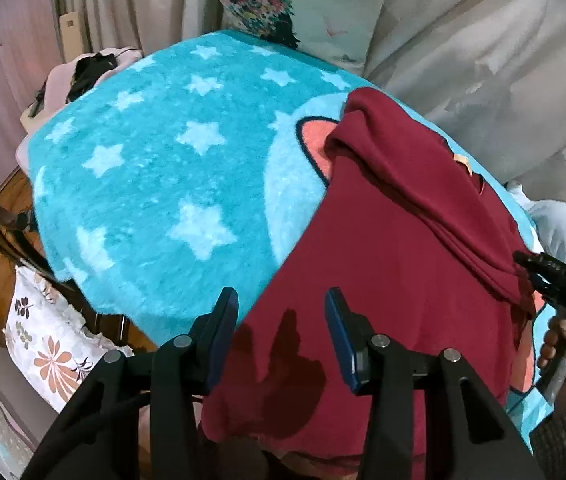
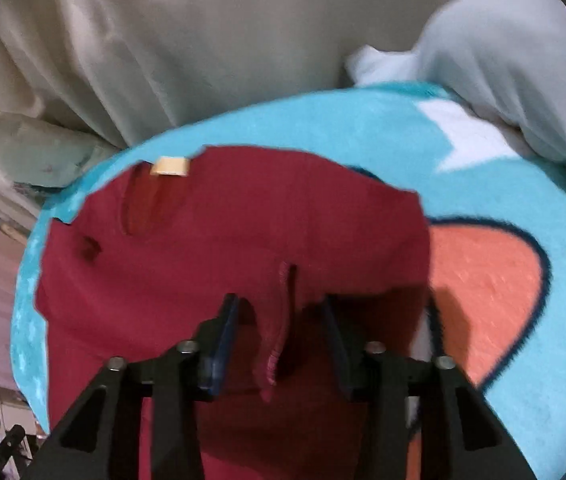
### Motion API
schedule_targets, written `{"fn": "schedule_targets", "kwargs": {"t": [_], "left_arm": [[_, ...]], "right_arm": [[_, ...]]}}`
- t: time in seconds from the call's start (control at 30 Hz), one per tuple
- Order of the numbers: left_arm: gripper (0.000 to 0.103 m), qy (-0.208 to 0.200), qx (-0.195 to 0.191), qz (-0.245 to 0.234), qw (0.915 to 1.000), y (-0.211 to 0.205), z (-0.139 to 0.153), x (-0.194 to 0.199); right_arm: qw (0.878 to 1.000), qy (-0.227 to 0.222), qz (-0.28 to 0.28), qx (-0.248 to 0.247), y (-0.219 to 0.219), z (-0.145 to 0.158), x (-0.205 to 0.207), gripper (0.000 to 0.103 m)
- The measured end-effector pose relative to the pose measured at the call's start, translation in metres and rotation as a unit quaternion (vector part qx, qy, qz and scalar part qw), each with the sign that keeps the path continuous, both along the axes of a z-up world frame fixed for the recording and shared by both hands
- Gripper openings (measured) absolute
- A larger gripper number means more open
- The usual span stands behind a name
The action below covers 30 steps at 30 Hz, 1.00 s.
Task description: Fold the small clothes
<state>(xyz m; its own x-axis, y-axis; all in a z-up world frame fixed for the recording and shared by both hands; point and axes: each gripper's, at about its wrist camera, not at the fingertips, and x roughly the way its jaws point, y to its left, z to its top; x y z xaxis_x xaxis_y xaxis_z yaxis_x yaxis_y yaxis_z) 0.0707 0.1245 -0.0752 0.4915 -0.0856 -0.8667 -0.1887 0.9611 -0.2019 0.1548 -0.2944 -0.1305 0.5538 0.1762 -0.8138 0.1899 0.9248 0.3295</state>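
Dark red garment (image 1: 383,280) on a turquoise star blanket (image 1: 155,168), both grippers over it.

A small tan label (image 2: 170,166) sits at its neckline, upper left of the right wrist view; no writing on it is legible. The left gripper (image 1: 281,334) hangs with jaws wide, gripping nothing. The right gripper (image 2: 281,336) is spread wide too, a hemmed fold of red cloth lying loose between its fingers. A floral cushion (image 1: 283,12) lies at the top.

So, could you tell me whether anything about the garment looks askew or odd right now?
The red garment lies crooked on the blue star blanket: one side is bunched into a thick ridge, and a loose strip hangs between the open right gripper fingers.
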Motion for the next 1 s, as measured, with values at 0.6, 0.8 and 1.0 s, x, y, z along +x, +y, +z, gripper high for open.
{"fn": "schedule_targets", "kwargs": {"t": [0.6,0.8,1.0], "left_arm": [[0.044,0.036,0.021,0.03,0.9987,0.04,-0.019,-0.013],[0.044,0.052,-0.025,-0.018,0.9982,0.055,-0.047,0.008],[0.051,0.05,-0.092,-0.083,0.991,0.067,-0.064,0.024]], "right_arm": [[0.992,-0.036,-0.033,0.115,-0.048,0.013,-0.082,0.023],[0.979,0.04,-0.035,0.197,-0.037,-0.024,-0.166,0.027],[0.956,0.057,-0.053,0.283,0.012,-0.05,-0.224,0.029]]}}
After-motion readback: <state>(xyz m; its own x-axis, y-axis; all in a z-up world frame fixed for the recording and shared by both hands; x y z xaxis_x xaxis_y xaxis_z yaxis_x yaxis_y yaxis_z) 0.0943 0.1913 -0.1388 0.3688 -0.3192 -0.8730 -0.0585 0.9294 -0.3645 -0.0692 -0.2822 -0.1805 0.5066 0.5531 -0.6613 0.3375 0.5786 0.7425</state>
